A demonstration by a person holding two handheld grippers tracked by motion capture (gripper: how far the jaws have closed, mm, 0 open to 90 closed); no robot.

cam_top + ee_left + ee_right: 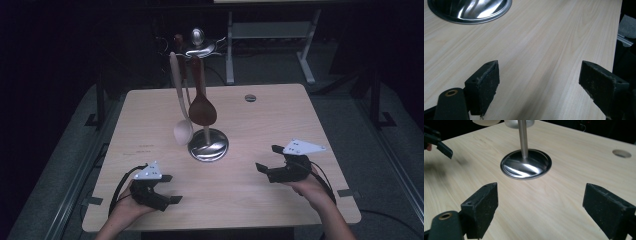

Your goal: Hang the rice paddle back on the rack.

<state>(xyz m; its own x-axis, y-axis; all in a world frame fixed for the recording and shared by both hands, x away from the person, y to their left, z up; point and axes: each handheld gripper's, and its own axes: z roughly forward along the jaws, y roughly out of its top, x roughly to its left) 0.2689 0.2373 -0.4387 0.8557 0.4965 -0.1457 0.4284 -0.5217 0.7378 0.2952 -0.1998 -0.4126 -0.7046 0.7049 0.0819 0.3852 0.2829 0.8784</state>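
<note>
A metal utensil stand with a round shiny base stands mid-table. From its top hang a pale wooden spoon and a dark brown spoon. My left gripper sits near the front left of the table, open, nothing between its jaws; its own view shows bare wood and the edge of the base. My right gripper rests at the front right, open and empty, pointing at the stand's pole. The left gripper's jaw tip appears far left in the right gripper view.
The light wooden table has a round cable hole at the back right. Beyond the table stands a white frame on dark floor. Bare wood lies between both grippers and the stand.
</note>
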